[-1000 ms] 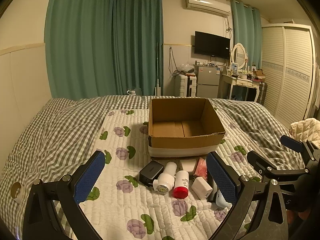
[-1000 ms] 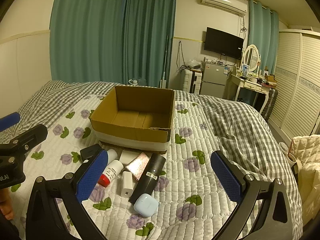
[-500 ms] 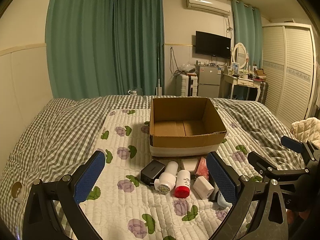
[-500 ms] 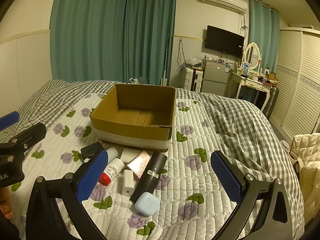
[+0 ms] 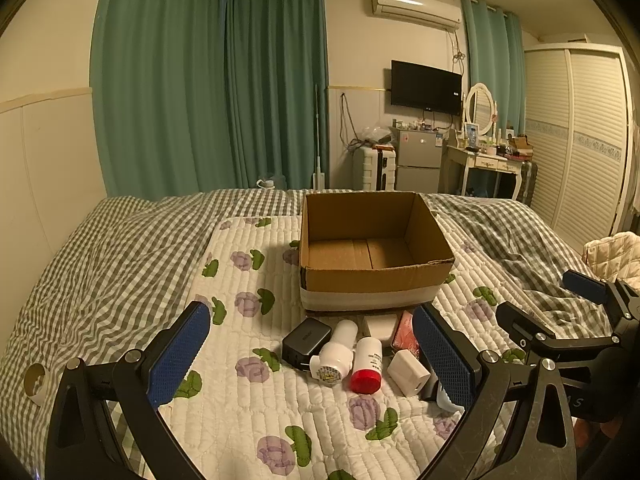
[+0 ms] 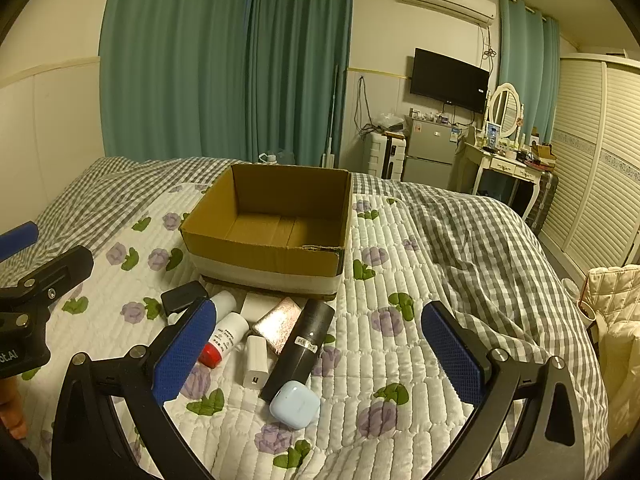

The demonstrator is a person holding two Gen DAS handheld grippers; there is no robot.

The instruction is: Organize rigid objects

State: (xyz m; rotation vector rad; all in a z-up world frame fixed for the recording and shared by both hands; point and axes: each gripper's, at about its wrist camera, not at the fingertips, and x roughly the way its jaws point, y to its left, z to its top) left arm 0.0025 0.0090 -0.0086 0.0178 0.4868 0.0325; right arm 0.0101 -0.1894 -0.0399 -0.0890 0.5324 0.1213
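An empty cardboard box (image 5: 376, 276) (image 6: 260, 258) stands on the floral quilt. In front of it lies a cluster: a black charger (image 5: 306, 339) (image 6: 183, 295), a white bottle (image 5: 336, 354), a red-capped white bottle (image 5: 367, 364) (image 6: 225, 339), a white adapter (image 5: 408, 372) (image 6: 256, 366), a rose-gold power bank (image 6: 277, 323), a black cylinder (image 6: 300, 346) and a pale blue earbud case (image 6: 295, 404). My left gripper (image 5: 310, 360) hovers open over the cluster. My right gripper (image 6: 316, 356) hovers open to its right. Neither holds anything.
A grey checked duvet (image 5: 100, 264) (image 6: 480, 240) covers the bed around the quilt. A tape roll (image 5: 35, 378) lies at the left. A cream quilted bag (image 6: 612, 320) sits at the bed's right side. Fridge, dresser and wardrobe stand beyond.
Both views have shifted only slightly, with the box and items sitting a little lower and nearer. Both grippers stay open and nothing on the quilt has moved.
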